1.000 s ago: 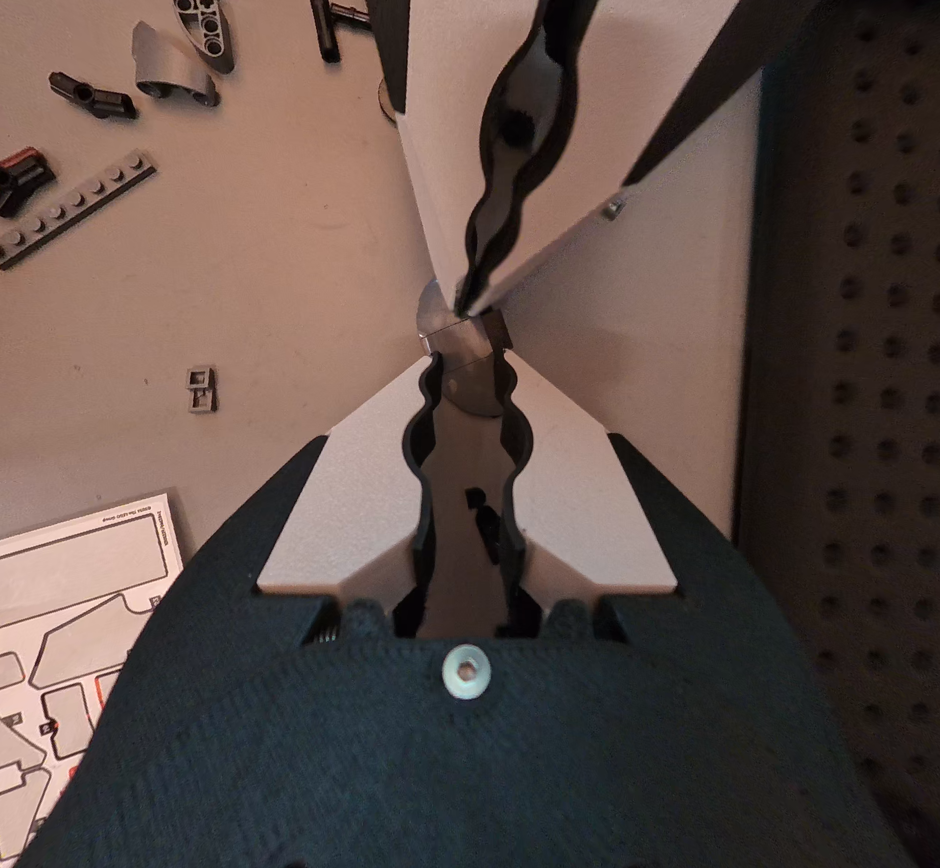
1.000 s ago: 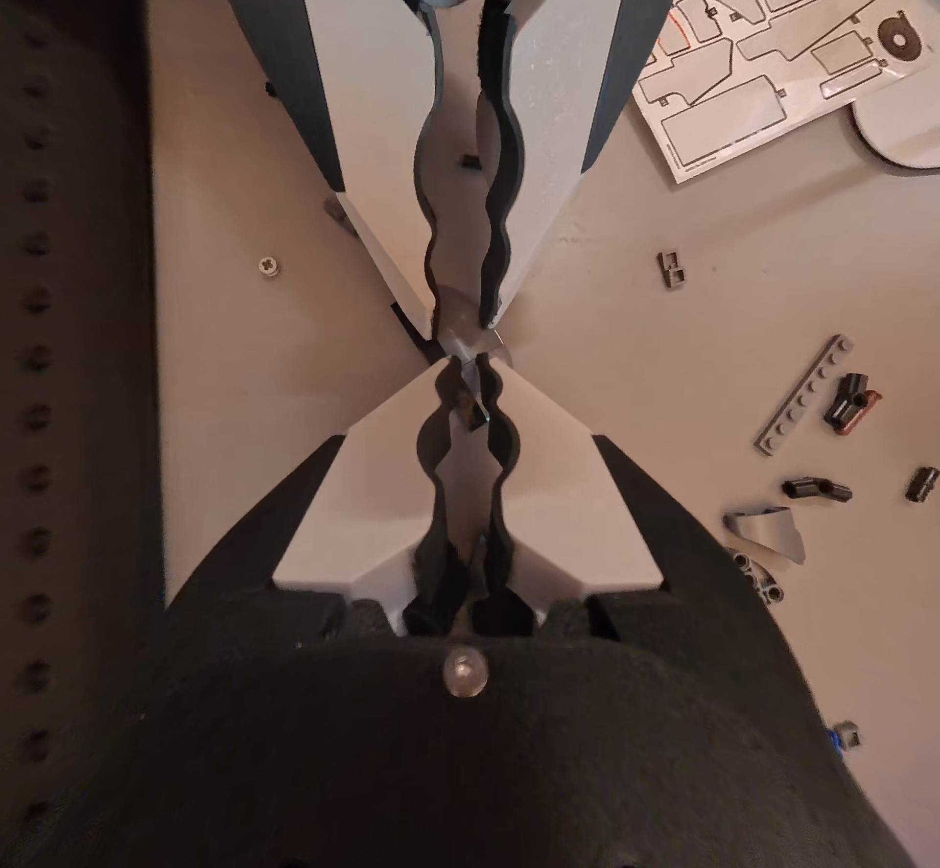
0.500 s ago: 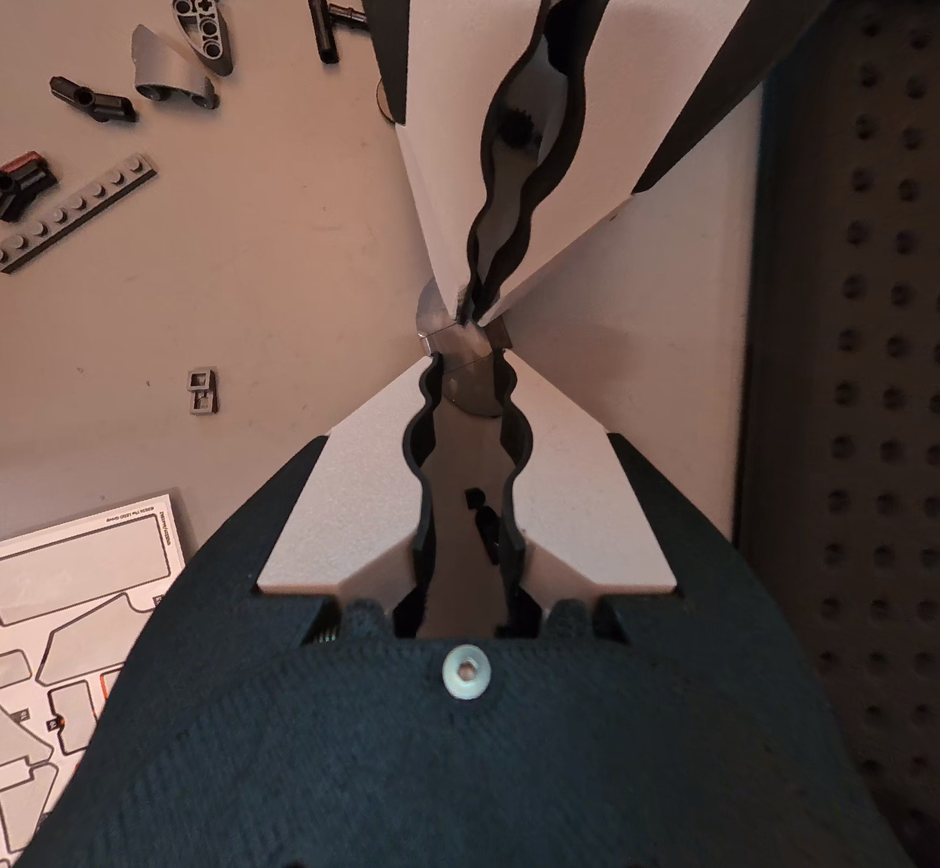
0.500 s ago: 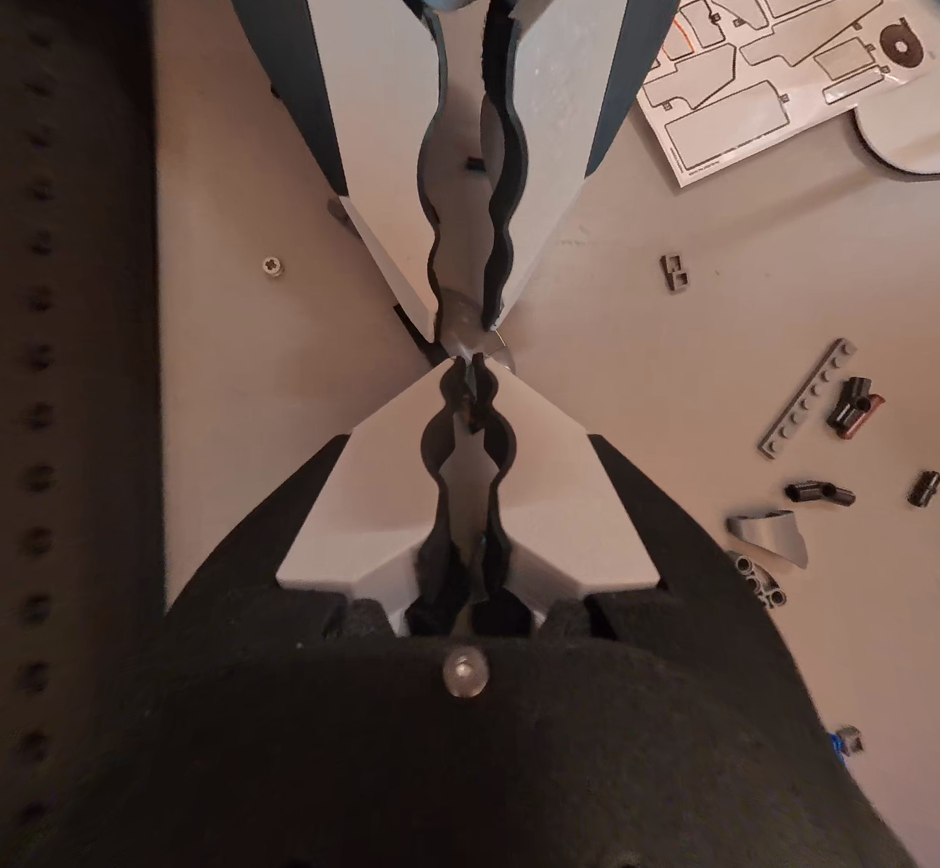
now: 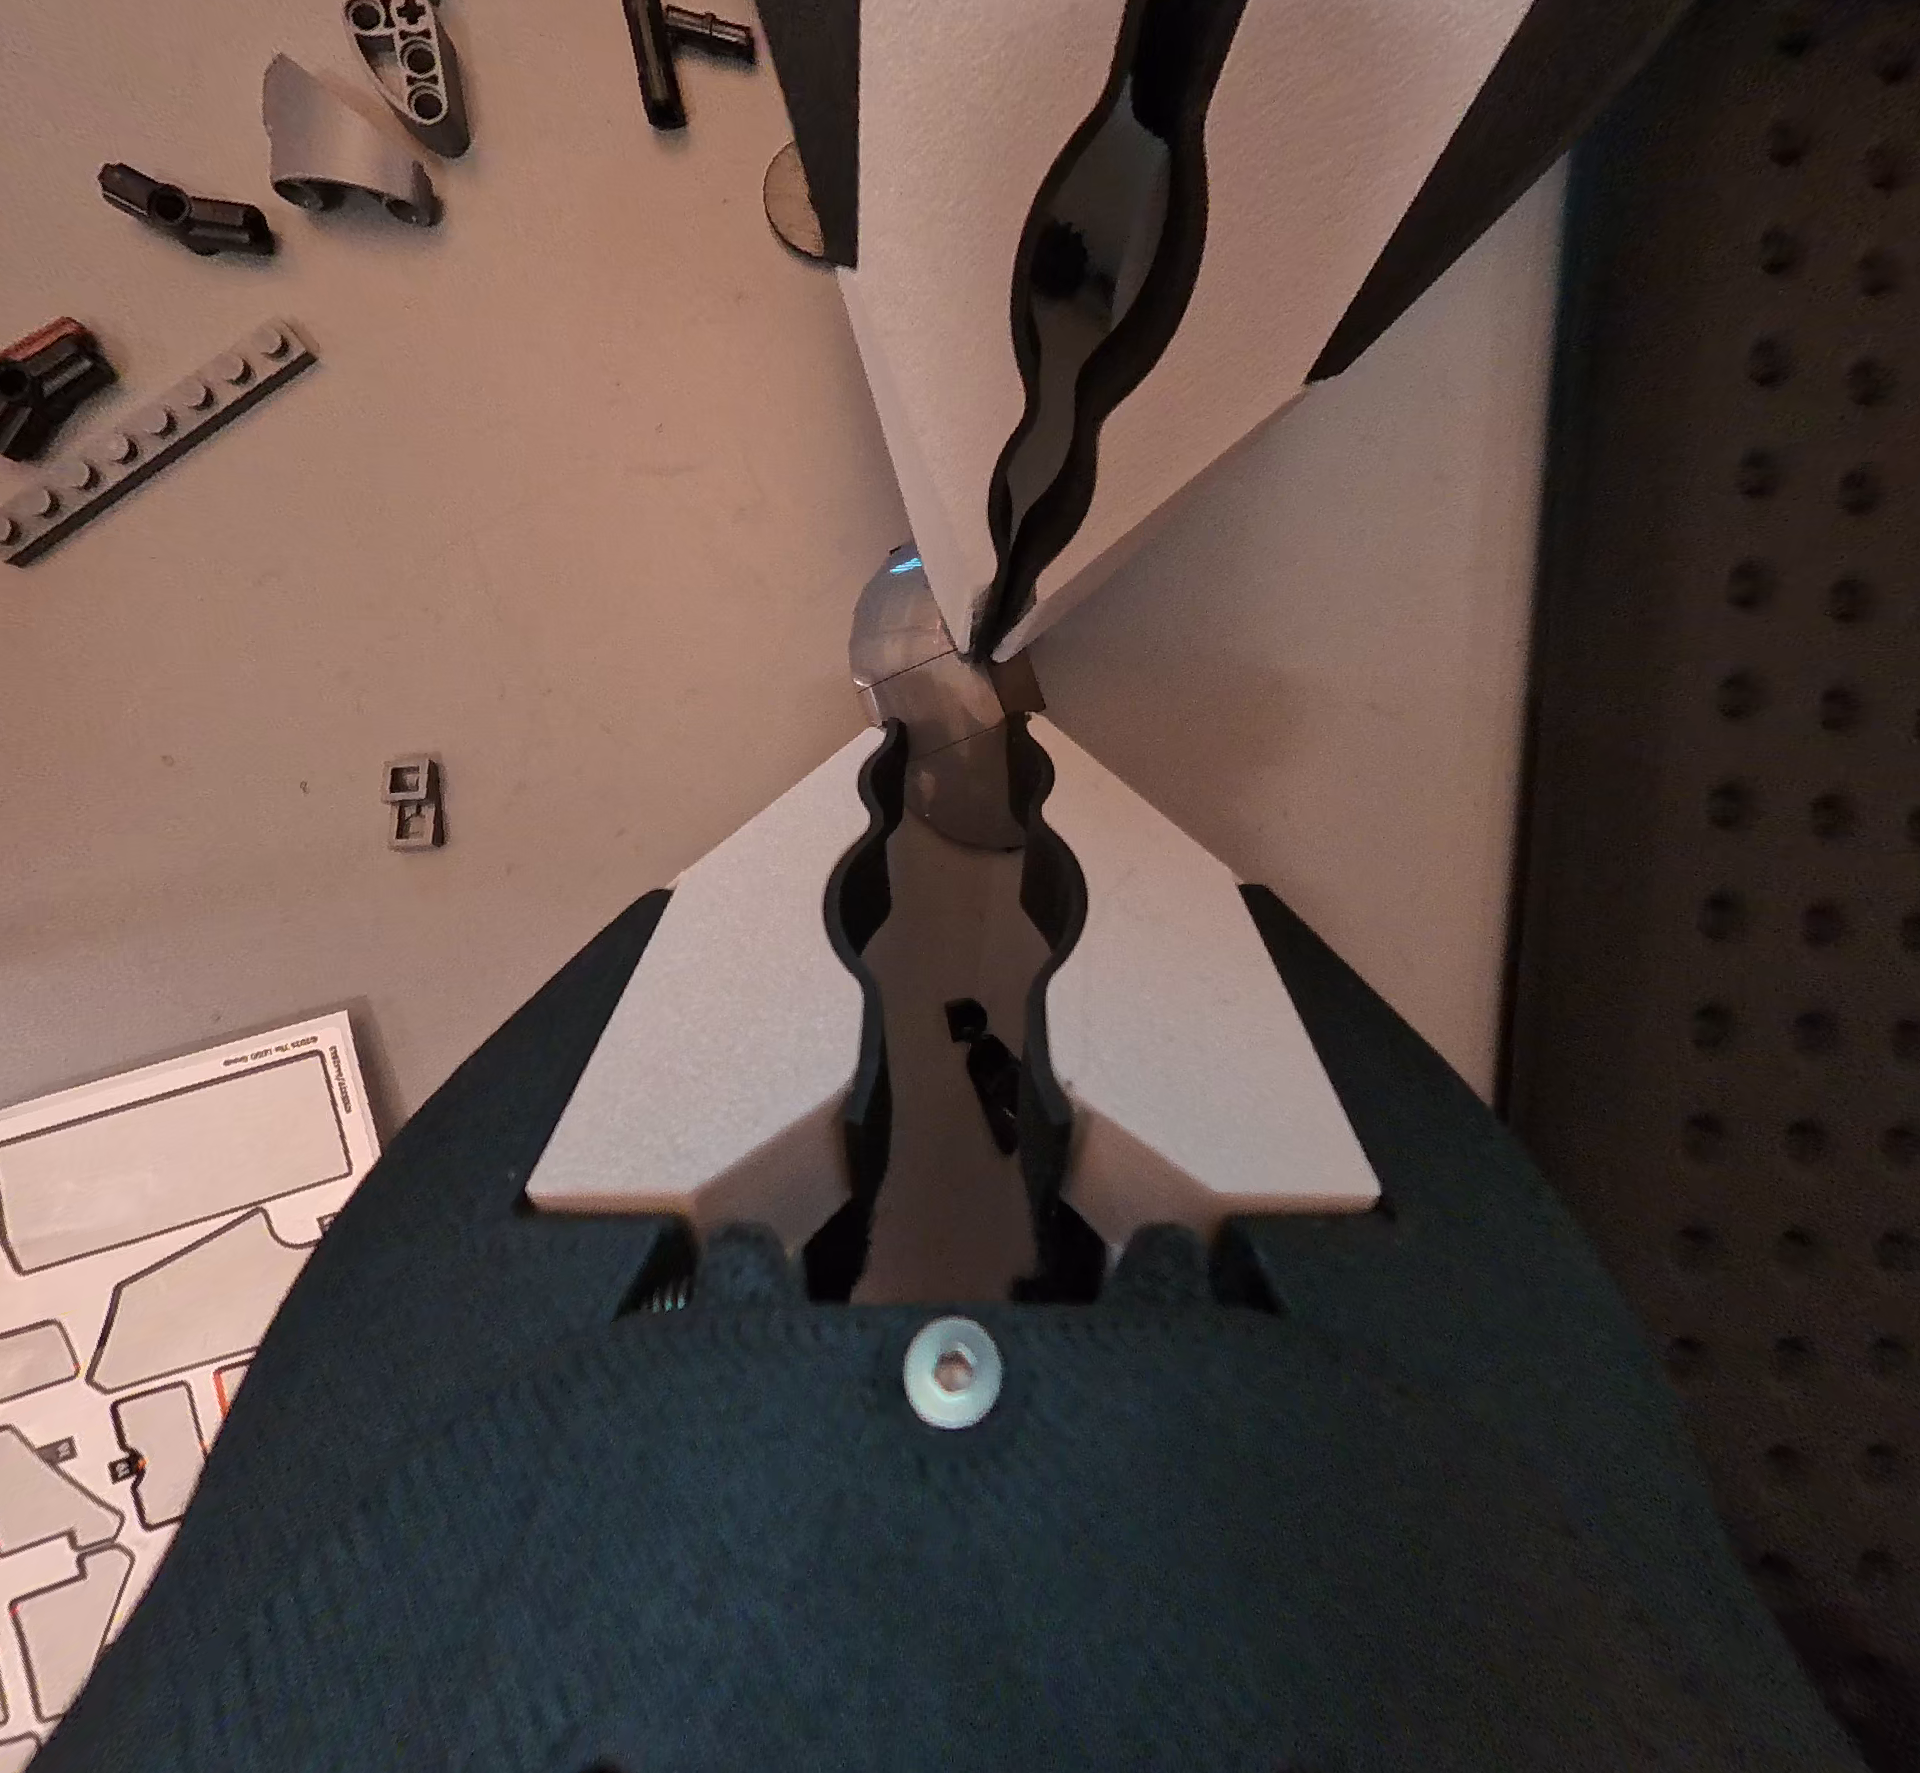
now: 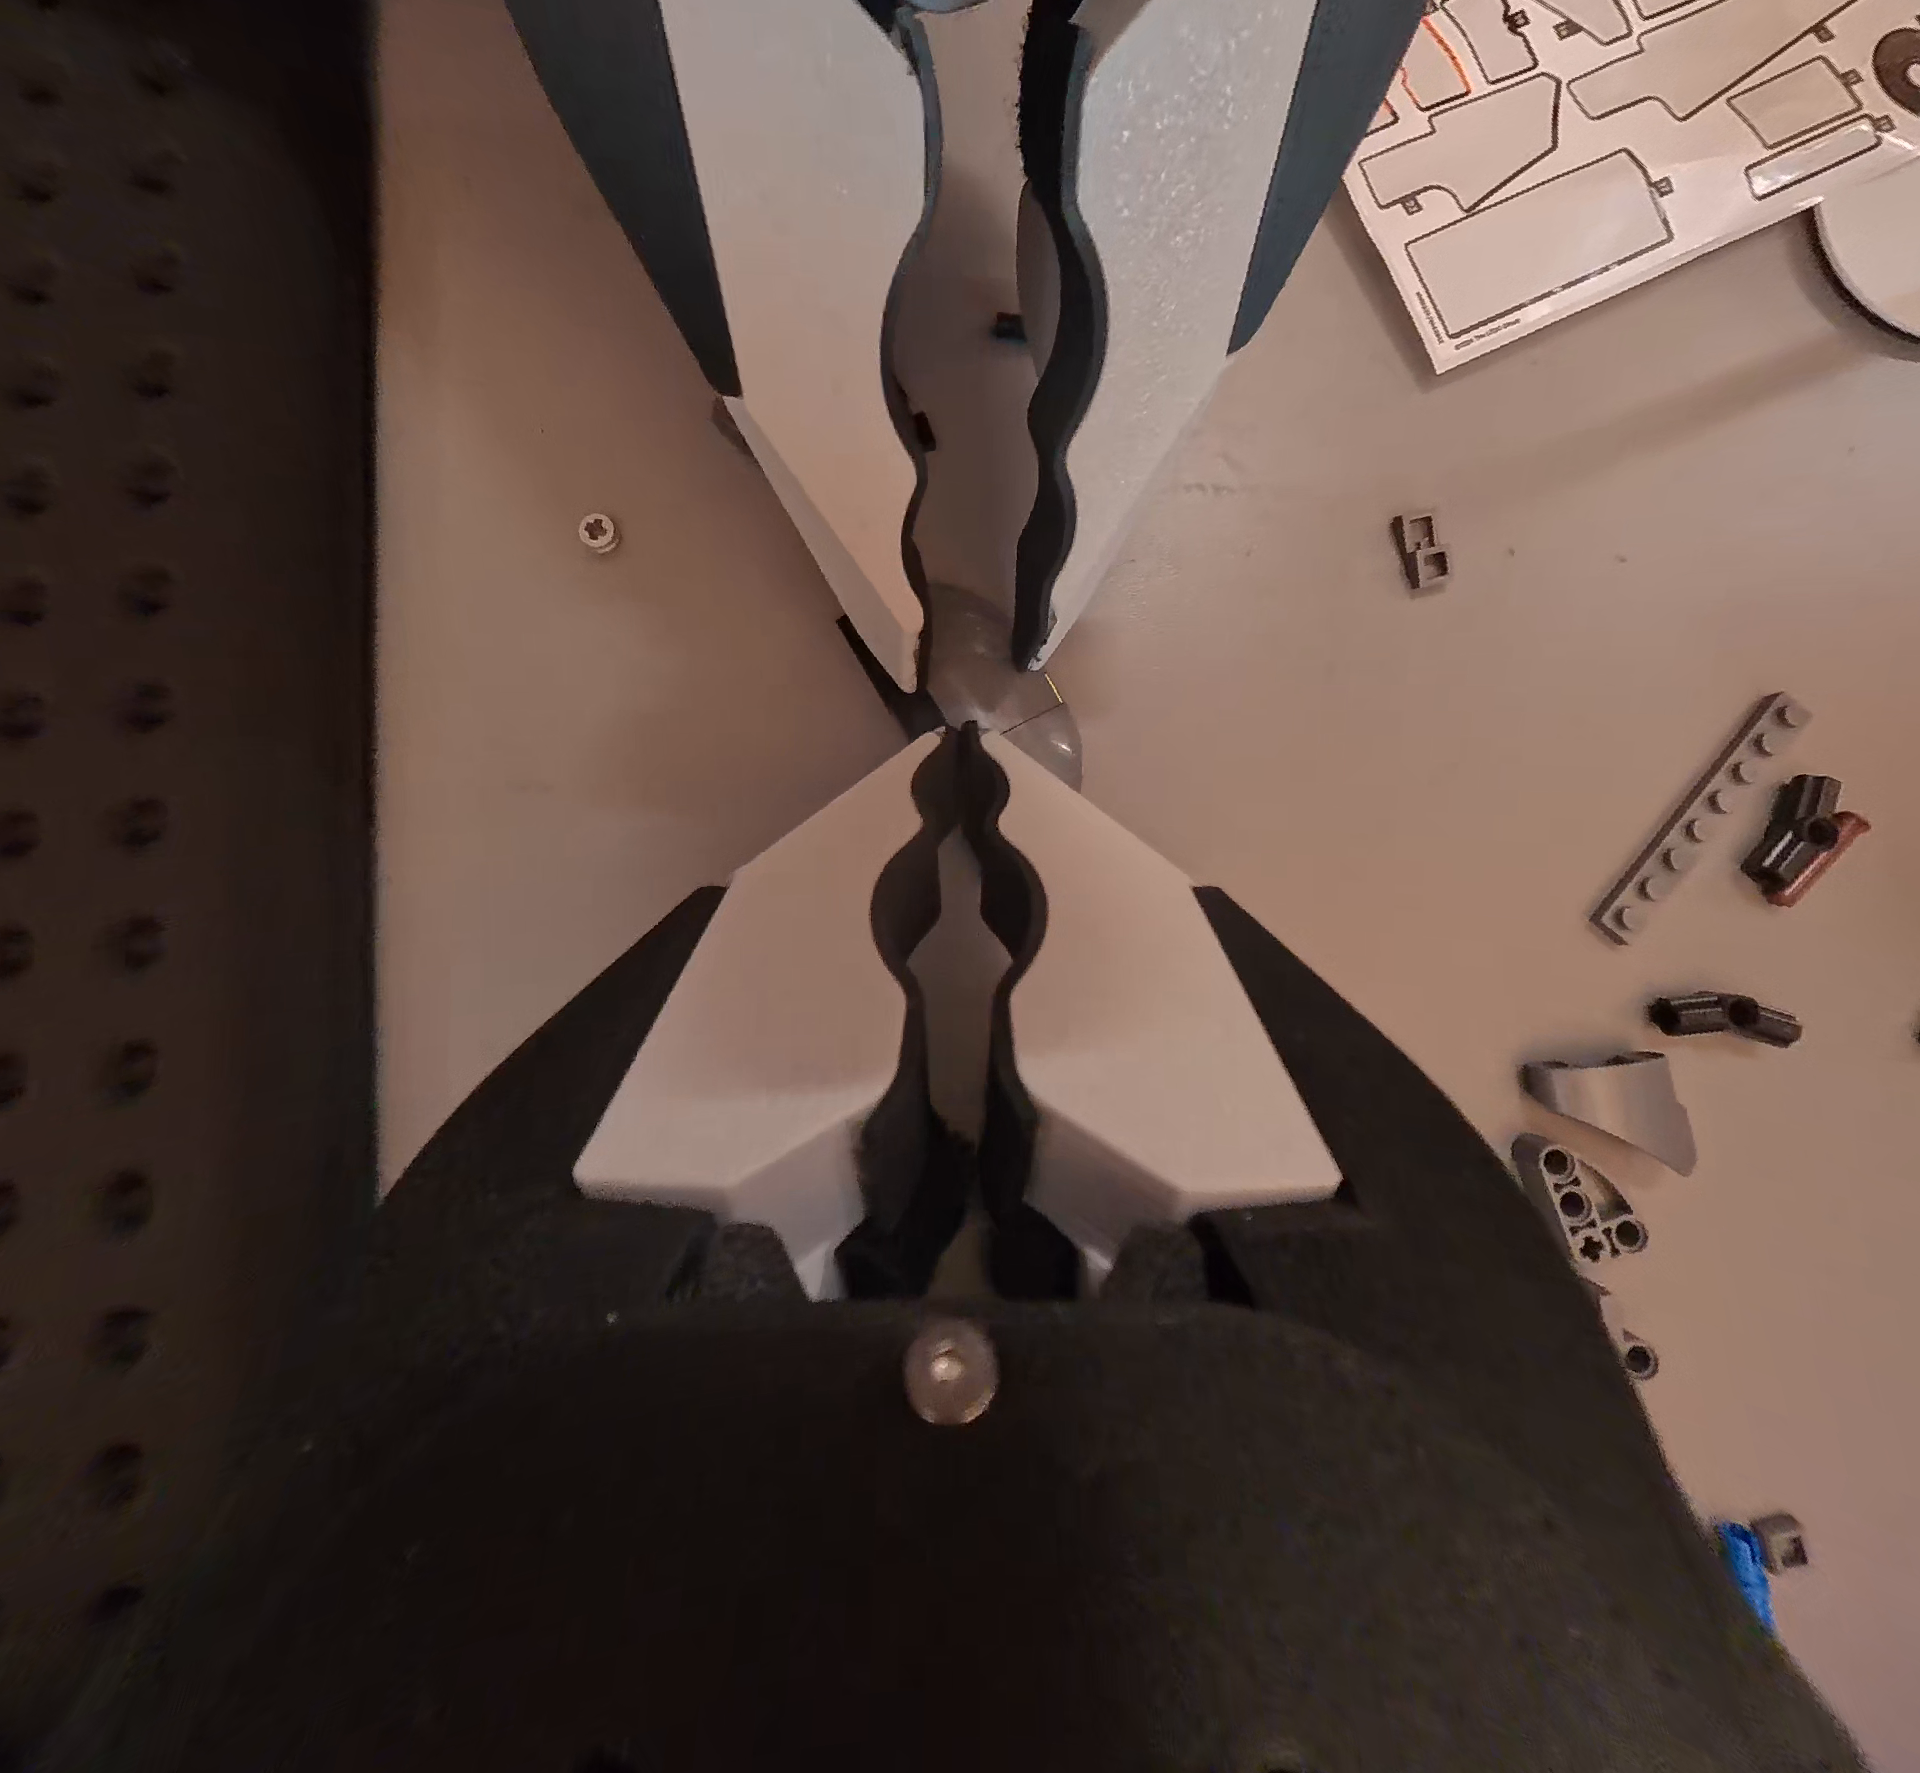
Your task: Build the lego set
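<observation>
My left gripper (image 5: 956, 752) is shut on a small grey rounded lego assembly (image 5: 914, 663) held above the beige table. My right gripper (image 6: 966, 731) meets it tip to tip from the opposite side. Its jaws are pinched together on a small dark piece (image 5: 1023, 684) at the edge of the assembly. In the right wrist view the grey assembly (image 6: 971, 648) sits between the left gripper's fingertips (image 6: 894, 653). In the left wrist view the right gripper (image 5: 985, 648) comes down from the top. How the dark piece joins the assembly is hidden by the fingers.
Loose grey and black lego parts lie on the table: a long grey plate (image 5: 156, 440), a curved panel (image 5: 332, 139), a small grey bracket (image 5: 416, 804) and black connectors (image 5: 187, 211). A sticker sheet (image 5: 156, 1235) lies nearby. A dark studded board (image 5: 1766, 788) borders the table. Both grippers' tips are close together, under 4 cm apart.
My right gripper's jaws have closed from a narrow gap to almost touching at the tips. Both grippers and the grey assembly have stayed in about the same place.
</observation>
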